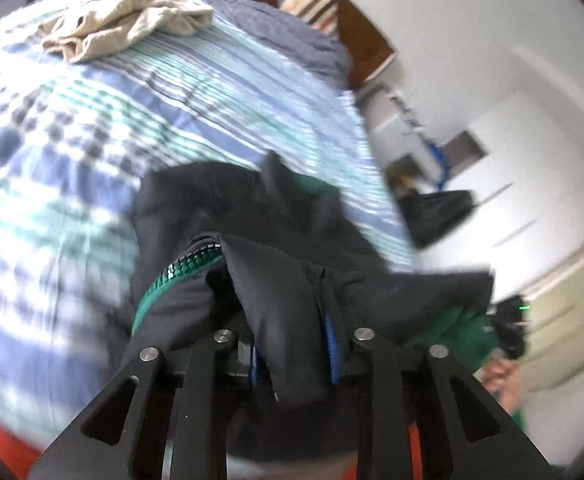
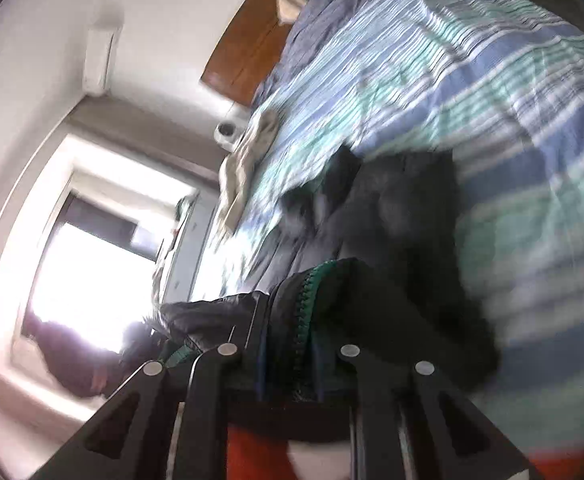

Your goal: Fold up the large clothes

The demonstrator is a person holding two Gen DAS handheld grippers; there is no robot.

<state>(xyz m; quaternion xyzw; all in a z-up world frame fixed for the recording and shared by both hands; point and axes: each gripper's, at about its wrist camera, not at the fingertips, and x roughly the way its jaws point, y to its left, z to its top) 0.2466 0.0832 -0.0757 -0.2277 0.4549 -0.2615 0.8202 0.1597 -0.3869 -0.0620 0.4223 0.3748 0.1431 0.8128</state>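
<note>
Left wrist view: my left fingers (image 1: pixel 292 344) are nearly closed and pinch a fold of the dark jacket (image 1: pixel 251 216), its green zipper (image 1: pixel 179 276) running just beside them. The jacket's far part lies on the striped bedspread (image 1: pixel 91 120), while the near edge hangs from my grip; heavy blur smears the bed. A crumpled beige garment (image 1: pixel 123 20) sits well apart, up near the wooden headboard (image 1: pixel 372 40). To fold this well, I judge both held corners should travel level and together, so the edge lands straight and the zipper does not twist.

Right wrist view: my right fingers (image 2: pixel 287 356) are all but shut on the jacket (image 2: pixel 392 216) beside the same green zipper (image 2: pixel 312 280), with padded dark fabric bunched at their left. The jacket drapes away over the bedspread (image 2: pixel 512 100); the beige garment (image 2: pixel 243 160) lies near the bed's far edge. I see no container in either view.
</note>
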